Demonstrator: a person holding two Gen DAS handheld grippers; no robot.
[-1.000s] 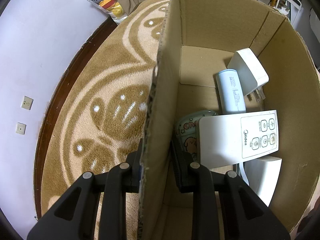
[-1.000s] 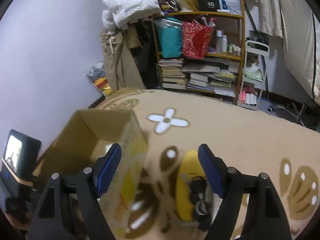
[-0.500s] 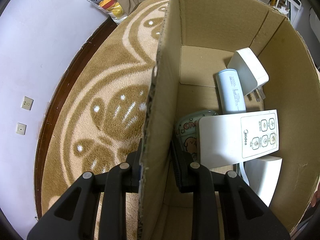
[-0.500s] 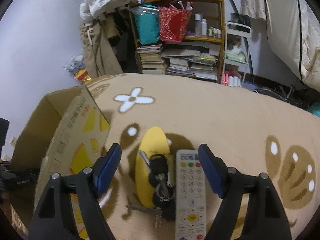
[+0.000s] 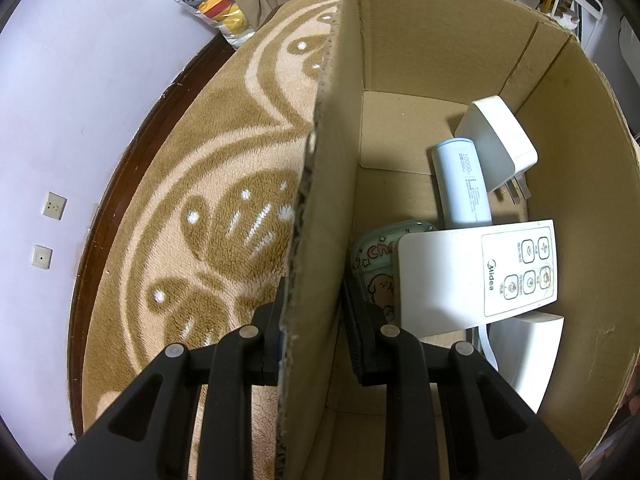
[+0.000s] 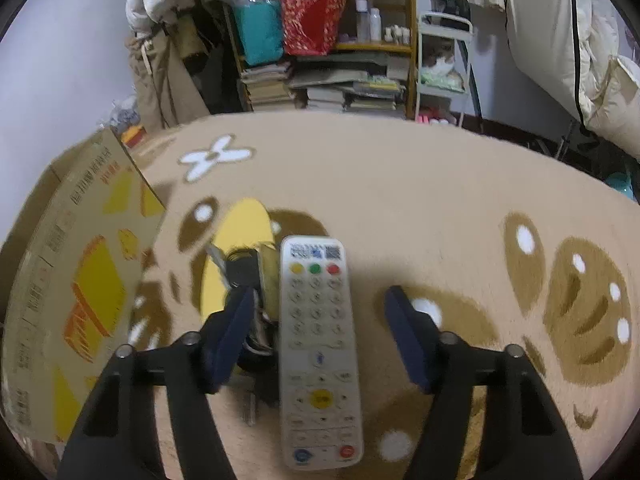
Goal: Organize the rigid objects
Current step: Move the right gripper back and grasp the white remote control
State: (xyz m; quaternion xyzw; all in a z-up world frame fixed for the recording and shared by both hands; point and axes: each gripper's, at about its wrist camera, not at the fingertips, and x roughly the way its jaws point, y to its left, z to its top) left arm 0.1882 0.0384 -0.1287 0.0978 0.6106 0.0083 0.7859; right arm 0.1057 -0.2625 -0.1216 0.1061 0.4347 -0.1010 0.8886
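Tan plush carpet [image 6: 400,184] with brown and white motifs covers the floor in both views. Cardboard box [image 5: 440,80] stands on it, filling the left wrist view from 12 to 5 o'clock and sitting at 9 o'clock in the right wrist view. The left gripper [image 5: 312,320] is closed on the box's near wall, one finger outside, one inside. In the box lie a white Midea remote [image 5: 480,276] at 3 o'clock, a pale blue power bank [image 5: 464,184] and a white plug adapter [image 5: 496,144] at 2 o'clock, and a cartoon-printed case [image 5: 376,268] partly under the white remote. The right gripper [image 6: 320,320] hangs wide open and empty, its fingers astride a grey remote control [image 6: 318,352] flat on the carpet. Just beside it at 9 o'clock, keys [image 6: 240,268] rest on a yellow oval object [image 6: 236,232].
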